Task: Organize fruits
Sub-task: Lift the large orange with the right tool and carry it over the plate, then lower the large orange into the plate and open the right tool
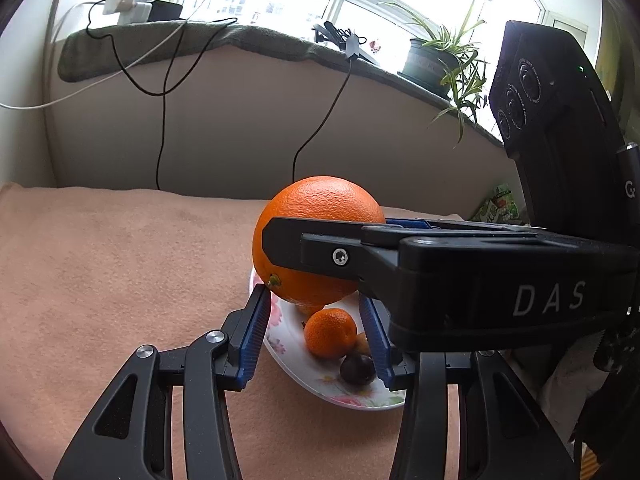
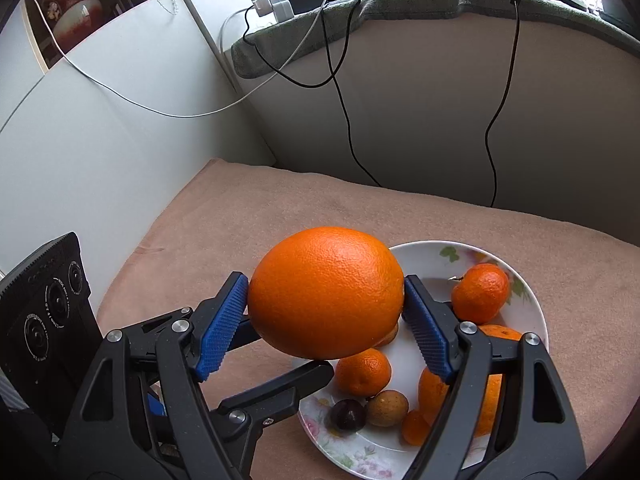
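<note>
The right gripper (image 2: 326, 320) is holding the big orange (image 2: 326, 292) clamped between its jaws, above the near-left rim of the plate (image 2: 532, 300), which is sitting on a blanket-covered surface toward its right side. The left gripper (image 1: 316, 332) is waiting with jaws apart beside the plate, a mandarin (image 1: 330, 332) and a dark plum (image 1: 357, 369) lying between them. The round peel could be slipping on those narrow pads; released here, the orange might be rolling onto the small fruit or off the rim.

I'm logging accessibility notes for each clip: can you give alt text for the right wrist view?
The right gripper clamps a large orange between its blue pads above a floral plate of smaller fruit: mandarins, a dark plum and a brown longan. The plate sits on a pinkish-brown blanket.
</note>
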Tool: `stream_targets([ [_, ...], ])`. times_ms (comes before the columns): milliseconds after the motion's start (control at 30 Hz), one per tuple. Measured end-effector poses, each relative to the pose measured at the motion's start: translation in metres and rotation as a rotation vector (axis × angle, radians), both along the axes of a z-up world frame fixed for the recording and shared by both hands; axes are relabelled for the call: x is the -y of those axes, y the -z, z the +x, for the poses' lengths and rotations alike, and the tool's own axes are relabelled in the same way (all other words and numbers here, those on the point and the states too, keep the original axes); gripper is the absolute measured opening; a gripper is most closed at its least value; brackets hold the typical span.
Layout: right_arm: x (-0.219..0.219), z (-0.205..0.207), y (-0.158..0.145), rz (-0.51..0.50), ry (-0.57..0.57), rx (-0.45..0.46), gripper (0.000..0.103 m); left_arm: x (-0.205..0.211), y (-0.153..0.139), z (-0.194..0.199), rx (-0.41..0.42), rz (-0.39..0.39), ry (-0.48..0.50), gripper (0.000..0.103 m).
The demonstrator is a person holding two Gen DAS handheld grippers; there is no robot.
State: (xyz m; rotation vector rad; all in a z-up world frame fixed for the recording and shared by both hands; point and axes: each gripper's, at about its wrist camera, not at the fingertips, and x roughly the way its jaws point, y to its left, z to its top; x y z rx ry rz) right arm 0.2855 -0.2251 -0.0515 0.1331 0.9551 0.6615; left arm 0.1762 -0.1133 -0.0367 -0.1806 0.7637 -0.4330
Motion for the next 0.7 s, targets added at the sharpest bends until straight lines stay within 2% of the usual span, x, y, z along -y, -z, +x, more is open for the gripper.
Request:
stream_targets([
  [700,-0.001,0.009,0.011,-0.109,0.008,-0.051,0.08,0.015,0.021,0.01,-0.06,0.011,0.037,0.045],
])
